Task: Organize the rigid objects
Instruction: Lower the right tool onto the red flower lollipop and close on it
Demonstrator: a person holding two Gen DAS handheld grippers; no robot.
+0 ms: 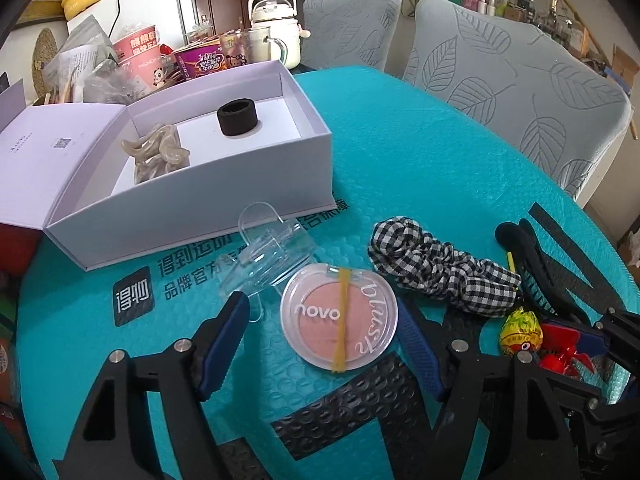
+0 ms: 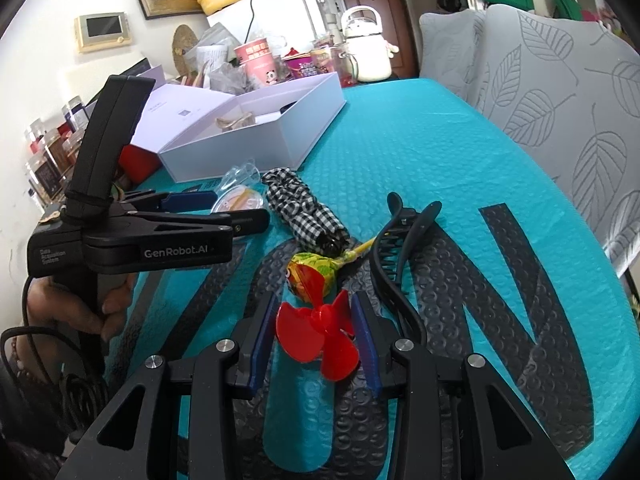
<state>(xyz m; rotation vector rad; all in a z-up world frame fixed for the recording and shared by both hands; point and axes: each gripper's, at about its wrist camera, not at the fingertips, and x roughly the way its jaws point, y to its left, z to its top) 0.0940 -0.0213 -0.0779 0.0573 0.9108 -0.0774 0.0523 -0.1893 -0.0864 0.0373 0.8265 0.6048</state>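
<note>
A round pink blush compact [image 1: 340, 320] with a yellow rubber band lies on the teal bubble mat [image 1: 400, 152]. My left gripper [image 1: 320, 308] straddles it, open: the right pad is at its rim and a gap shows on the left. My right gripper [image 2: 316, 344] is shut on a red plastic propeller [image 2: 320, 332], low over the mat. An open white box [image 1: 192, 208] holds a black ring [image 1: 236, 118] and a beige hair claw [image 1: 158, 152].
A clear plastic clip [image 1: 272, 256], a checked scrunchie [image 1: 436, 276], a wrapped lollipop [image 2: 312, 272] and a black hair claw [image 2: 400, 256] lie on the mat. Cups, a kettle [image 1: 276, 24] and packets crowd the far left. Grey leaf-patterned chairs [image 1: 520, 80] stand behind.
</note>
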